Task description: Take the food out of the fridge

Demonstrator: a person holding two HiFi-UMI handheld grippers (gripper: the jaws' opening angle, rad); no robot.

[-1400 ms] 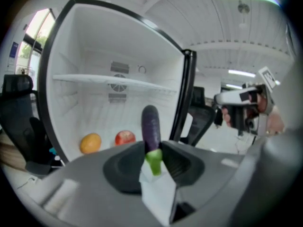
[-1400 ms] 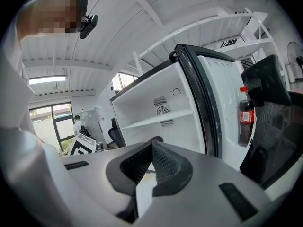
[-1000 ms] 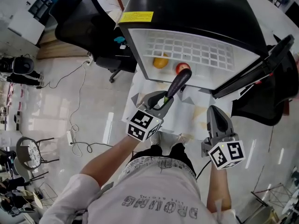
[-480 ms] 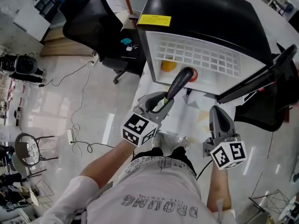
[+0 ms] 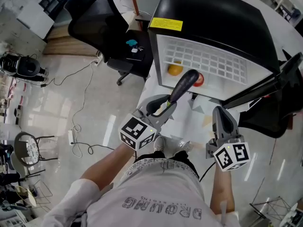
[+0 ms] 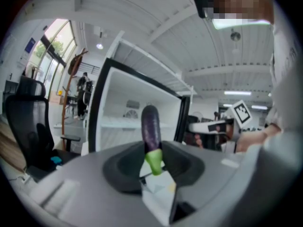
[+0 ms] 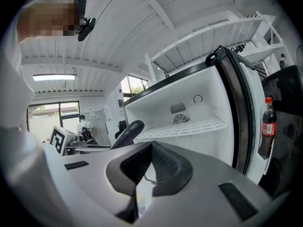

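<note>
A dark purple eggplant [image 5: 182, 84] with a green stem sticks out of my left gripper [image 5: 165, 106], which is shut on its stem end, in front of the open fridge [image 5: 213, 13]. In the left gripper view the eggplant [image 6: 151, 125] stands up between the jaws of the left gripper [image 6: 154, 161], before the white fridge interior [image 6: 123, 108]. An orange [image 5: 175, 70] and a red fruit [image 5: 199, 79] lie inside under the wire shelf. My right gripper [image 5: 220, 113] hangs to the right, shut and empty; the right gripper [image 7: 150, 144] faces the fridge [image 7: 189, 108].
The fridge door [image 5: 265, 82] stands open to the right, with a red-capped bottle [image 7: 268, 122] in its rack. A black office chair [image 5: 94, 13] is left of the fridge. A cable [image 5: 78, 141] runs over the glossy floor at the left.
My left gripper has risen with the eggplant and drifted left, so the red fruit shows again beside the eggplant's tip. The right gripper has shifted only slightly.
</note>
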